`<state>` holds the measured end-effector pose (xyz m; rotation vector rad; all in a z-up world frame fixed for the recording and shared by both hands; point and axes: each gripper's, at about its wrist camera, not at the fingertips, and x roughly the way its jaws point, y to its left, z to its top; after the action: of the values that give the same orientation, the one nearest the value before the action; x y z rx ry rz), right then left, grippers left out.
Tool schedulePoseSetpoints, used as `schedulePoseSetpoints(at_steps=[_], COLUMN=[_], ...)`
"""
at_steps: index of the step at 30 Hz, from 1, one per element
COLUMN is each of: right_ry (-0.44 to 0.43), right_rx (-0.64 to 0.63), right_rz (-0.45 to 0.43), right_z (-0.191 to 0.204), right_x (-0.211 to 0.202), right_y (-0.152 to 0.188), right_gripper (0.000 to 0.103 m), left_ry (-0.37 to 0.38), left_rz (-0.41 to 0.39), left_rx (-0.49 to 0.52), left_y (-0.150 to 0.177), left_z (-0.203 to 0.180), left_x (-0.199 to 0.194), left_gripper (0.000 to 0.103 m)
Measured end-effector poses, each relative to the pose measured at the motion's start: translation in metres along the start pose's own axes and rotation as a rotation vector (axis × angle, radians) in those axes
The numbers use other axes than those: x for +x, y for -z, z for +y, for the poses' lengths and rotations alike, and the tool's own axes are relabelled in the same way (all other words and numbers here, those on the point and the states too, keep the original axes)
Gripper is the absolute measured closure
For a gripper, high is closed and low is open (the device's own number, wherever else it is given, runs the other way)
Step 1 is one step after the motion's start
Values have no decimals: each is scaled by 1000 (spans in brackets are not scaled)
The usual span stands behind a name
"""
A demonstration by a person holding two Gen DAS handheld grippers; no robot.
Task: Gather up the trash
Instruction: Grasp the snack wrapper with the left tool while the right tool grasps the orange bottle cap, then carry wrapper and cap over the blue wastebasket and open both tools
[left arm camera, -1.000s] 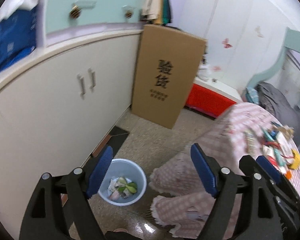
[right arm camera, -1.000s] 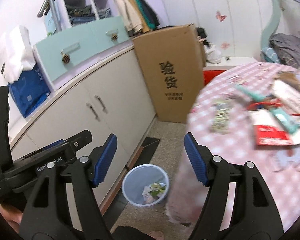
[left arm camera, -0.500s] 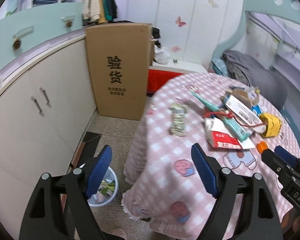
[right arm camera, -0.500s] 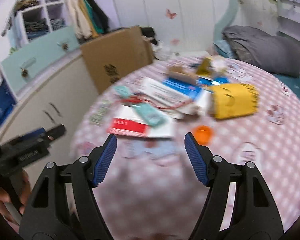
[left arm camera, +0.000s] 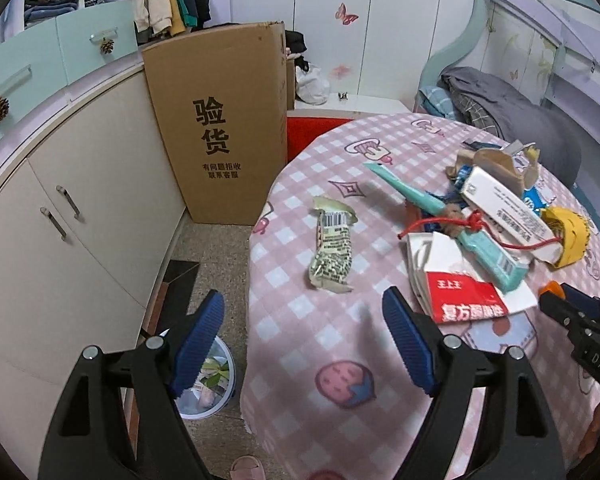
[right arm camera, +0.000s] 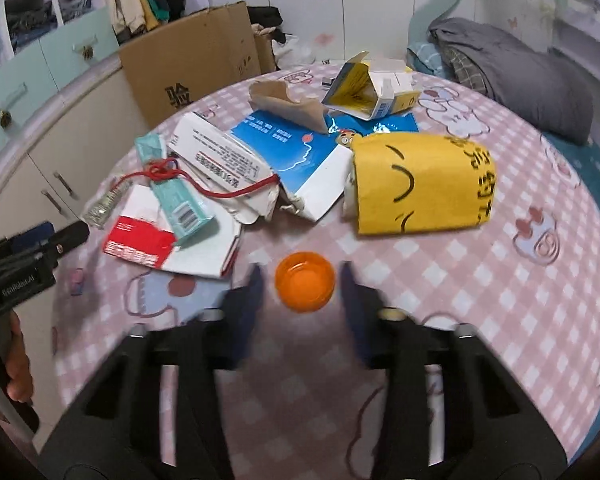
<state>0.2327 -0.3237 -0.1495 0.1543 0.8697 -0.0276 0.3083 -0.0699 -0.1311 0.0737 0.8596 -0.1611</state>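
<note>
Your orange cap lies open side up on the desk, a shallow round translucent piece, just in front of the heap of torn packaging — and your right claw straddles it, the jaws closing from either side with the cap between them but not yet pressed, as far as the blur lets you judge. It reads as the easiest first pick because it lies clear of the heap, with bare cloth around it. Just behind the cap lies the yellow paper sleeve on its side, and to the cap's left the red-and-white carton under a teal box tied with red cord; all flattened or ripped, so light and floppy. Further left of the cap, apart from the heap, a crumpled printed wrapper lies alone. Your left claw hangs wide and empty above the desk's near-left edge, holding nothing, likely ready for that wrapper. Below that edge, on the floor, stands the bin, already holding scraps.
</note>
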Motion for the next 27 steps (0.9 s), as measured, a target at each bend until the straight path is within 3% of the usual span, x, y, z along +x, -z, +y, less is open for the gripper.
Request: schedulePoseSetpoints(at_steps=[7,8,10,11,12,13,20,27], right_ry=[-38,-40,-46,-47,-48,-51,-83,-163], right_rx=[33,36,39,41,42,44,20,-56], right_rz=[-52,-56,-64,-67,-70,-75,-119,-143], right_z=[-7,-7,-8,-7,-7,-6,17,70], right_x=[-9,-10,-12,-13,-14,-16,-37,-54], right_y=[-1,-1,-1,-1,-2,-1,-3,-10], right_gripper=[74,74,74,74,74,74,74,74], left_ry=[-19,-13,-8,6,10,14,76,82], left_rz=[23,31,30,32,34,38,-7,-90], left_rx=[45,47,49,58,67,77,52,-27], left_y=[-14,-16,-20,-23,-25,-26,-14,-3], left_z=[-7,-8,-10,-12,-14,-16,-8,29], left_x=[25,30,34,34,34,34,13,-32], left_gripper=[27,36,43,56,81,84,88,88])
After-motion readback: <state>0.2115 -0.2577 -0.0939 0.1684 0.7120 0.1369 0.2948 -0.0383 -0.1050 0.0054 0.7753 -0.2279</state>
